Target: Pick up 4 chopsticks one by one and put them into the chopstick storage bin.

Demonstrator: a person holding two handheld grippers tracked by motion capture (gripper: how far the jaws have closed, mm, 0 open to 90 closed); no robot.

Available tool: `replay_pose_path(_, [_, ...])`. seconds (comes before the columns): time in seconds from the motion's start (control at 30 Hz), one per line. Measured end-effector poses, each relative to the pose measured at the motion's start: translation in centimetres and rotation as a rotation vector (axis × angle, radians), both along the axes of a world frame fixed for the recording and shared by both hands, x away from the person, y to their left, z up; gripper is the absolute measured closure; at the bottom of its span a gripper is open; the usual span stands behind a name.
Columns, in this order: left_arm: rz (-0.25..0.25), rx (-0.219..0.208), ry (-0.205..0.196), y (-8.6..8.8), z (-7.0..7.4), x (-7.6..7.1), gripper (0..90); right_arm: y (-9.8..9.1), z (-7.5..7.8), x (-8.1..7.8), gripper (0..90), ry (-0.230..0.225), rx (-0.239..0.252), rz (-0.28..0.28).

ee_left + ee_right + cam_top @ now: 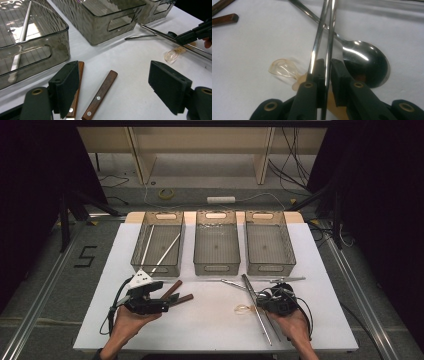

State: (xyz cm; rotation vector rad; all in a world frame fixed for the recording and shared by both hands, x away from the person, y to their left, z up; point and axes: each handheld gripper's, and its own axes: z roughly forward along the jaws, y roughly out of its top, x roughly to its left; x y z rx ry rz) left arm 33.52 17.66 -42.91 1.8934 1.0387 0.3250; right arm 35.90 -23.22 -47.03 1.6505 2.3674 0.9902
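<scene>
At five o'clock on the white table (215, 330), we clamp our right gripper (327, 65) on the pair of long steel chopsticks (325, 37) to lift them, while our left gripper (117, 85) waits open above the wooden-handled knives (100, 96).

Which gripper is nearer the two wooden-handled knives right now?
Left. The left gripper hovers open over the wooden-handled knives; the right gripper, across the table, clamps metal chopsticks.
</scene>
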Motion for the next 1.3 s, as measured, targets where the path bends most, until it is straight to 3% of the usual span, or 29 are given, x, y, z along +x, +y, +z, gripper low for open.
replay_pose_path(0.23, [-0.004,0.006,0.008,0.0,-0.1,0.1,24.4,0.0,0.1,0.0,85.4,0.011,0.002,-0.019])
replay_pose_path(0.43, [-0.004,0.006,0.006,0.1,-0.1,0.1,24.5,-0.2,0.5,-0.1,85.8,-0.013,0.003,-0.022])
replay_pose_path(0.7, [-0.007,0.008,0.006,0.0,-0.1,0.1,24.5,0.0,1.2,-0.4,85.9,-0.046,-0.014,0.025])
replay_pose_path(0.8, [-0.008,0.007,0.007,0.0,-0.1,0.1,24.6,0.0,1.6,-0.5,86.0,-0.054,0.013,0.045])
replay_pose_path(1.03, [-0.020,0.003,0.004,-0.1,-0.1,0.1,24.5,0.9,3.1,-1.2,86.0,-0.100,0.025,0.152])
replay_pose_path(1.3, [-0.066,0.015,-0.002,-0.7,0.0,-0.1,24.3,3.0,4.2,-2.3,86.0,-0.119,-0.012,0.294])
